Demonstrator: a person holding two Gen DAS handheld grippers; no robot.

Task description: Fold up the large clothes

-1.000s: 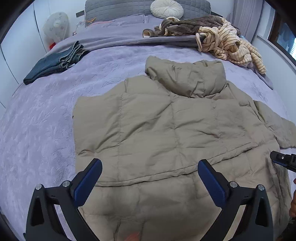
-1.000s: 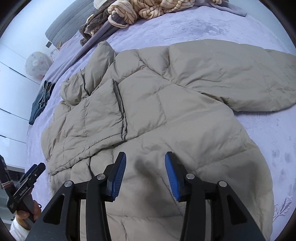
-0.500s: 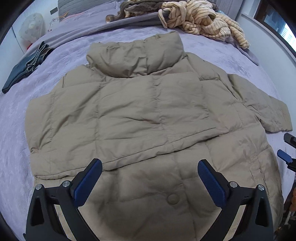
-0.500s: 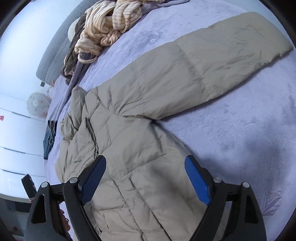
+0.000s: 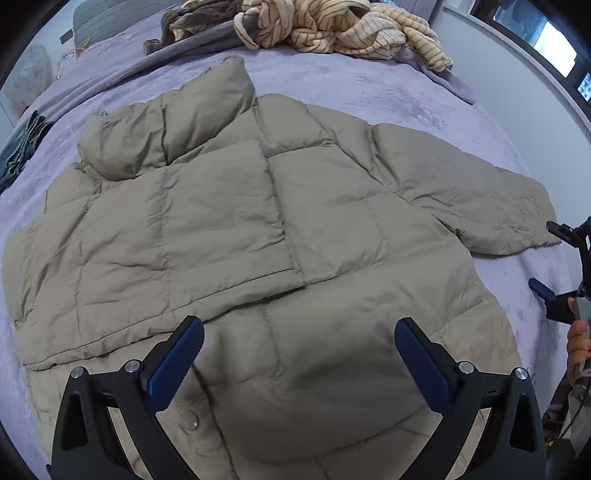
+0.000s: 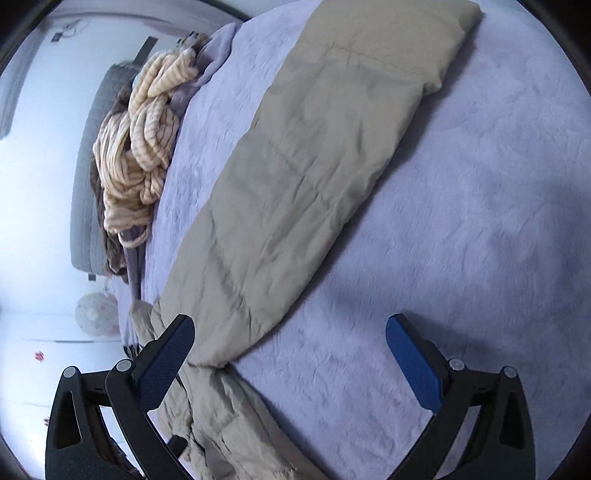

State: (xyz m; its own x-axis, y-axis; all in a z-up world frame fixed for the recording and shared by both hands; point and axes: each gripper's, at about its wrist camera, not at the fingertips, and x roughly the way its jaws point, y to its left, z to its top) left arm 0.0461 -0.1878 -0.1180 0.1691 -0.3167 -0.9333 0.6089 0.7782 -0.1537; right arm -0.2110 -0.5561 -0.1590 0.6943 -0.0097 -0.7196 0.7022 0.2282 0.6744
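A beige puffer jacket [image 5: 258, 229] lies spread on the purple bedspread [image 5: 369, 88], its left half folded over the middle. Its right sleeve [image 5: 480, 199] stretches out to the right and also shows in the right wrist view [image 6: 295, 177]. My left gripper [image 5: 299, 354] is open and empty, hovering over the jacket's lower hem. My right gripper [image 6: 291, 350] is open and empty, above the bed beside the sleeve's armpit. It also shows at the right edge of the left wrist view [image 5: 554, 266], near the sleeve cuff.
A heap of striped cream clothing [image 5: 351, 33] and brown garments [image 5: 192, 22] lies near the headboard. Folded jeans [image 5: 18, 147] lie at the far left. The bed's right edge and a window wall [image 5: 535, 62] are to the right.
Both grippers have shifted right along the jacket. The right gripper opened wide and swung off the jacket body toward the outstretched sleeve. The jacket has not moved.
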